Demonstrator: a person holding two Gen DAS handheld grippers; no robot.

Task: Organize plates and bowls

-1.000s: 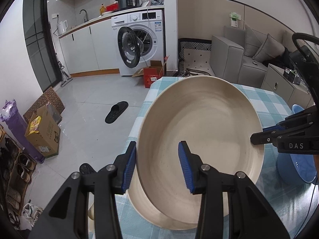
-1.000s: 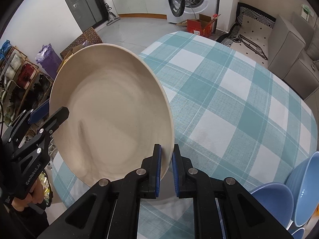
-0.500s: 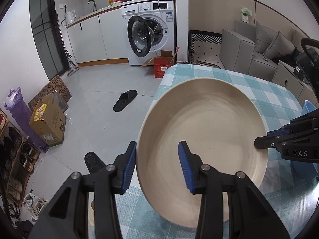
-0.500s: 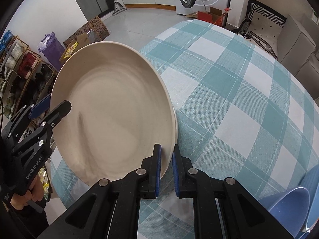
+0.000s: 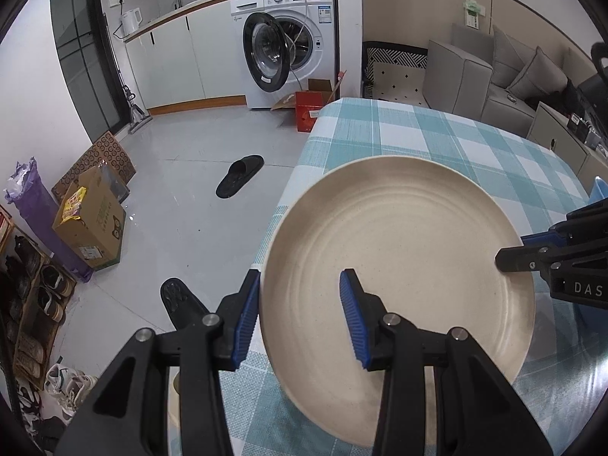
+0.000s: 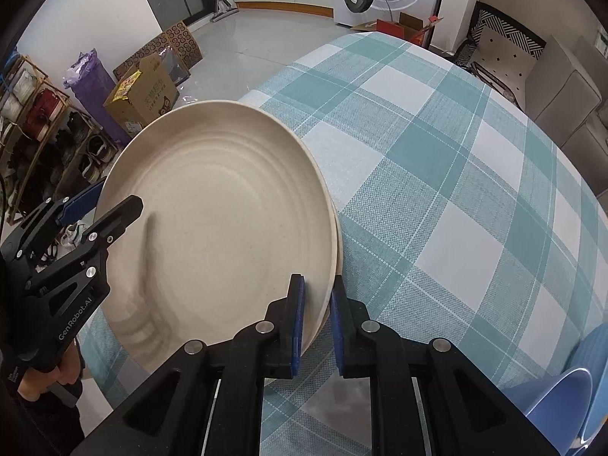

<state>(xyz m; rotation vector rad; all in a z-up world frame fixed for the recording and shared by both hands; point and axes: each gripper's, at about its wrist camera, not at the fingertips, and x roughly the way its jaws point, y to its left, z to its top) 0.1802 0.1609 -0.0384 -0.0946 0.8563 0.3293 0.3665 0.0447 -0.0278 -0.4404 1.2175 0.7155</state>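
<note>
Evidently right tongs pinching plate rim, left tongs straddling opposite edge

Plate over table corner, bowls right, perhaps stacked

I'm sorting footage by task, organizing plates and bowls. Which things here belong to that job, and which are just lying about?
Part of the job:
- beige plate, gripped at its rim by the right gripper and the left gripper
- blue bowls on the checked table

Just lying about:
- slippers
- cardboard box
- washing machine
- sofa
</note>
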